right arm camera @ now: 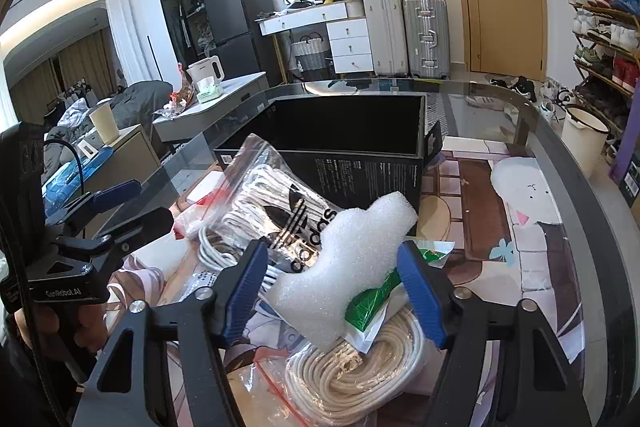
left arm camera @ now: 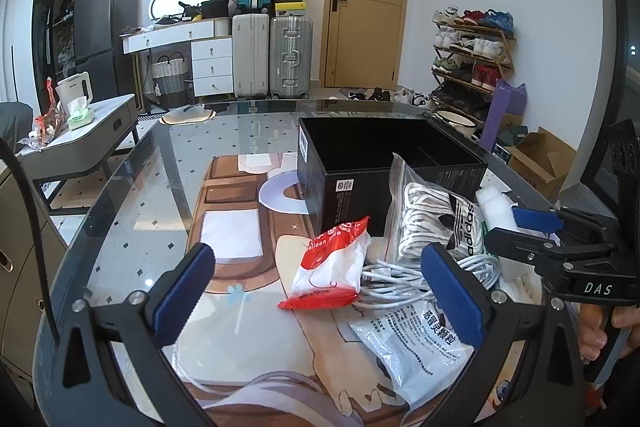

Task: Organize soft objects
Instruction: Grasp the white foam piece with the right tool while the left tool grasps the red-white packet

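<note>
The left hand-held gripper (left arm camera: 320, 291) hangs over the glass counter (left arm camera: 132, 211) with its blue pads wide apart and nothing between them. Just ahead of it, at 12 o'clock, lies a red-and-white packet (left arm camera: 330, 269), touching a coil of white cable (left arm camera: 400, 279) at its 3 o'clock. A silver sachet (left arm camera: 416, 347) with printed text lies at 5 o'clock from the packet, near the right pad. A black box (left arm camera: 360, 167), open on top, stands behind them at 12 o'clock, and a clear bag of white laces (left arm camera: 432, 223) with a black logo leans against its front.

The right hand-held gripper (right arm camera: 334, 287) is also spread open, with a white foam piece (right arm camera: 344, 267) lying between its pads; whether they touch it I cannot tell. The foam rests over a green packet (right arm camera: 376, 297), and a bagged coil of cream rope (right arm camera: 352, 379) lies at 6 o'clock below it.
</note>
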Motion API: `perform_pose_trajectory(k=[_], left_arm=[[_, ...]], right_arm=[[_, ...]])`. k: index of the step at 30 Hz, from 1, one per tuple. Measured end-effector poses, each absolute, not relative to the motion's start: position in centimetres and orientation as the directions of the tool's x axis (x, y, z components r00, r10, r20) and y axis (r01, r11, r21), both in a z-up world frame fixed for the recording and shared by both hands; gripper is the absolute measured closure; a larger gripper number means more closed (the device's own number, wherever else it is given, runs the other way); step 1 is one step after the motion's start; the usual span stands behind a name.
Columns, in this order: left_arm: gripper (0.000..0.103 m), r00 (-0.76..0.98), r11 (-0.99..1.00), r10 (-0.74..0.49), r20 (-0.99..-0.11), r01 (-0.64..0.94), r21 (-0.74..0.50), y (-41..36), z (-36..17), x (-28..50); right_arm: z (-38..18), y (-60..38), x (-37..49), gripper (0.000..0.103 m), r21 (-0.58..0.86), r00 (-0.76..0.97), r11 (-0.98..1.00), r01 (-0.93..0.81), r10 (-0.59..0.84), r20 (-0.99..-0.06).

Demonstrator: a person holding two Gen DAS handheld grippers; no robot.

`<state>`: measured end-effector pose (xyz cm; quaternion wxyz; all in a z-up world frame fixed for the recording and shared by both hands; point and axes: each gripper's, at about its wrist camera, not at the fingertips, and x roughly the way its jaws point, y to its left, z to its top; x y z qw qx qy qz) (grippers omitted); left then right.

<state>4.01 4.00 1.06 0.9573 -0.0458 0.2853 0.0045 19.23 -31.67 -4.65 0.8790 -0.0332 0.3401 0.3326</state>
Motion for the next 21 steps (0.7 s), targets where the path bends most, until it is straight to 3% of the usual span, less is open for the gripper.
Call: perform_pose_trajectory(k=[8,21], left_arm=[[0.0,0.822,0.996,-0.039,-0.568,-0.017,-0.093,3.7,0.6,4.4],[0.0,0.802,0.997,-0.018,-0.597,-0.033,-0.074,4.2,0.4,5.0]], right_arm=[[-4.9,-31.7,19.3,0.041,0.18,0.543,0.781,-0.598,0.56,-0.625],[-4.5,-32.9,19.1,0.069,0.227,0.543,0.771,-0.595,0.594,-0.593]])
